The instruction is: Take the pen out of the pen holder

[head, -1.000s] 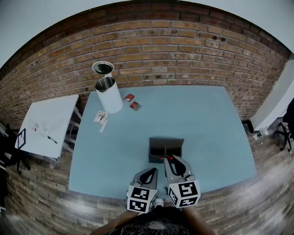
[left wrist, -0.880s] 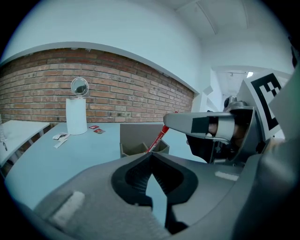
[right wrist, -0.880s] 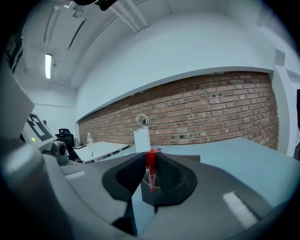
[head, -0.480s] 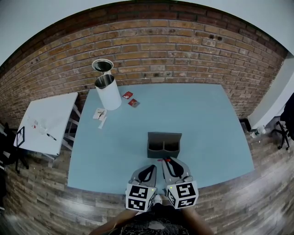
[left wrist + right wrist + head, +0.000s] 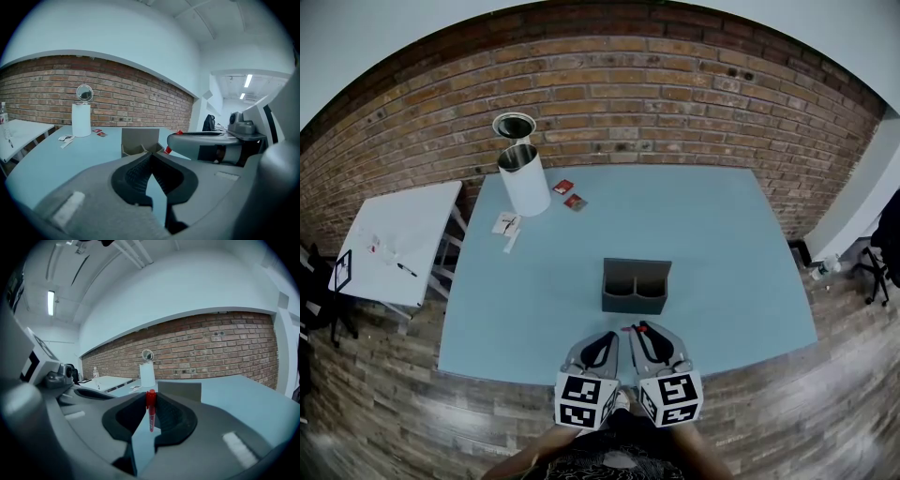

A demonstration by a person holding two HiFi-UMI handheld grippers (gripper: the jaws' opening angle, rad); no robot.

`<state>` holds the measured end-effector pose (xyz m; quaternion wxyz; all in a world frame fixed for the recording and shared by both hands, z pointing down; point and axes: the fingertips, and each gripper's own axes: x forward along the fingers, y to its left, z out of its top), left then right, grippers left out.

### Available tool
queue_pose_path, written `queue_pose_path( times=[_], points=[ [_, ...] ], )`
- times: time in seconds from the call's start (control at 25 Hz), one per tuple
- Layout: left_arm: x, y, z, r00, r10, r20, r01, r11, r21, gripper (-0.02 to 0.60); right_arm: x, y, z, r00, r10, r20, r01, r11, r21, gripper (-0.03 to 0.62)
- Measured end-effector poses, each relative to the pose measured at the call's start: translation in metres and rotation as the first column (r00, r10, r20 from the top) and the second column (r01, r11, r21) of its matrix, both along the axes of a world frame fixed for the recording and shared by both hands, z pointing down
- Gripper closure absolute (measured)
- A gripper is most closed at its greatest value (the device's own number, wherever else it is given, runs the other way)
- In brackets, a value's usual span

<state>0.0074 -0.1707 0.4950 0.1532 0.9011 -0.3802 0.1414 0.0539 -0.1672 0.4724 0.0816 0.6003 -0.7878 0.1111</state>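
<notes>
Right gripper (image 5: 639,328) first, from the head view: it hovers over the near edge of the blue table (image 5: 722,244) with a dab of red at its tips. That's the pen (image 5: 630,328), well clear of the pen holder (image 5: 636,298), which stands just beyond with nothing sticking out of it. The left gripper (image 5: 612,337) hangs just beside its partner.

Over to the left gripper view: jaw tips pressed together, nothing between them, so it's a spectator. The holder sits ahead on the table, and the other tool reaches in from the right.

Now the right gripper view: jaws pinched on the red pen, which stands upright between the pads, its top at the tips. The holder is behind it, apart.

My read: the pull-out looks done. At most, setting the pen down remains.
</notes>
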Motion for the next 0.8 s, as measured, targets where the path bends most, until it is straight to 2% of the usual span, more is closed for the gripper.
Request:
queue_pose_path(
  times=[0.8],
  points=[
    [-0.002,0.033,-0.004,1.0,0.017,-0.013,-0.017,1.0,0.007,0.588,-0.005,0.037,0.004,1.0,0.007,-0.017,-0.007,1.0,-0.018,0.531]
  ],
)
